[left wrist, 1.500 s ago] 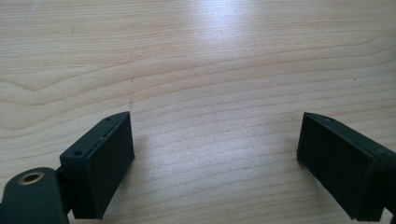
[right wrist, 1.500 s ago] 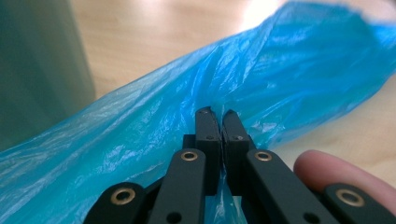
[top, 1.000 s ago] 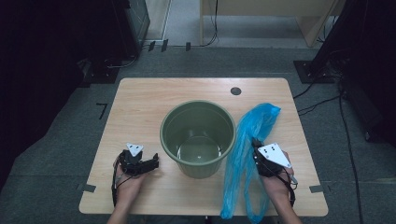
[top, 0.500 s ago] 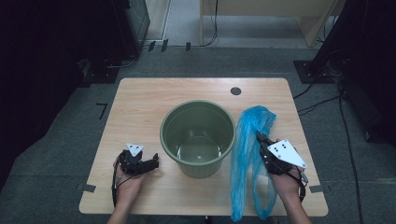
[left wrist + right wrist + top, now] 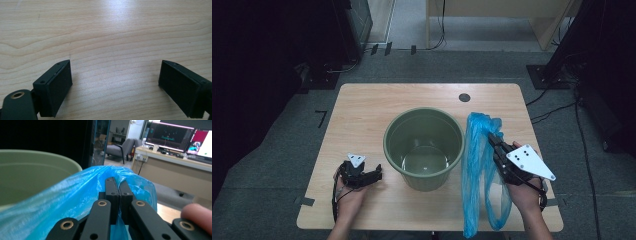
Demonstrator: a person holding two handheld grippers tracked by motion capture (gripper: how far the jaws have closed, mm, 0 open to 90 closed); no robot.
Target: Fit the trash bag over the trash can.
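1. The counter [image 5: 362, 115] is a pale wooden top with rounded corners, standing on a grey floor, with a small dark round disc [image 5: 464, 97] set near its far edge.
2. The green bucket [image 5: 423, 147] stands upright at the middle of the counter, its mouth open upward and its inside bare. In the right gripper view its rim [image 5: 37, 157] curves across the left side.
3. The blue plastic bag [image 5: 479, 170] hangs just right of the bucket, close against its wall. It is gathered at the top and its lower end trails down to the near edge of the counter. In the right gripper view the bag [image 5: 62, 195] bunches around the jaws.
4. The right tongs [image 5: 490, 137] are raised above the counter's right side, held in the person's right hand [image 5: 524, 192]. The jaws are pressed together, pinching the gathered top of the bag, and the film bulges up on both sides of them.
5. The left tongs [image 5: 378, 173] lie low at the near left of the counter, just left of the bucket, in the left hand [image 5: 347, 195]. The jaws stand spread wide over bare wood with nothing between them.
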